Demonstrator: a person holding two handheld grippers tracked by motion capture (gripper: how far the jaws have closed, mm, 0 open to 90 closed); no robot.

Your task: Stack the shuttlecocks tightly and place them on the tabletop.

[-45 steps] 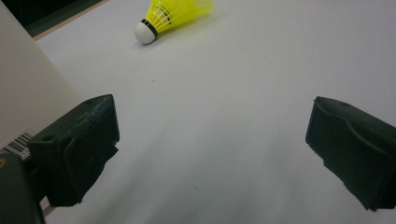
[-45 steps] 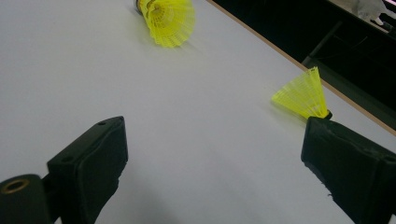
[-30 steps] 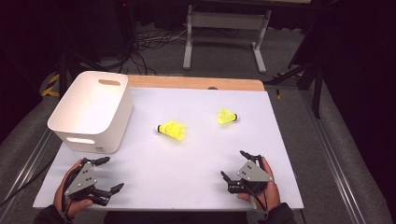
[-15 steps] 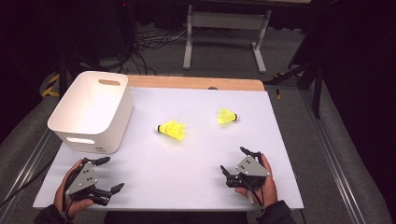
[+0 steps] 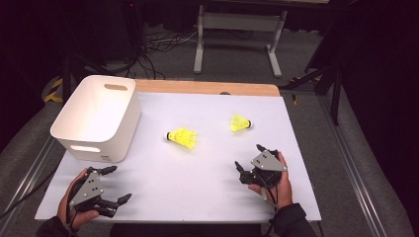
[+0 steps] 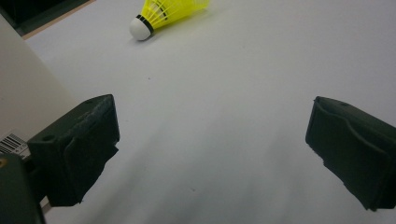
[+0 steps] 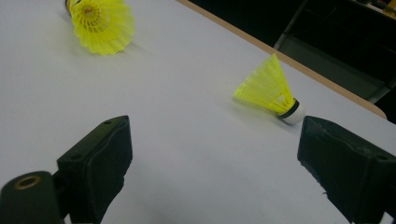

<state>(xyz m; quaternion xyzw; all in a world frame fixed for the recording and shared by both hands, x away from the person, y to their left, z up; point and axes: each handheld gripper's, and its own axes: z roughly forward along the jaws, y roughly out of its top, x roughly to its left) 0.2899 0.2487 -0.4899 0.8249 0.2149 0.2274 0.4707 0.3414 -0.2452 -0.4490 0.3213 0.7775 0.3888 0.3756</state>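
Two shuttlecocks lie sideways: the middle shuttlecock [image 5: 182,138] has its cork pointing left, the right shuttlecock [image 5: 240,123] its cork pointing right. Both the left gripper [image 5: 112,184] and right gripper [image 5: 249,156] gape wide, holding nothing.

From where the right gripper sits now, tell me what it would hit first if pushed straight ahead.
Most likely the nearer shuttlecock, lying on its side a little right of centre ahead of the open right gripper. The bare table lies between them. Depth is hard to judge, so it might slip just past its left.
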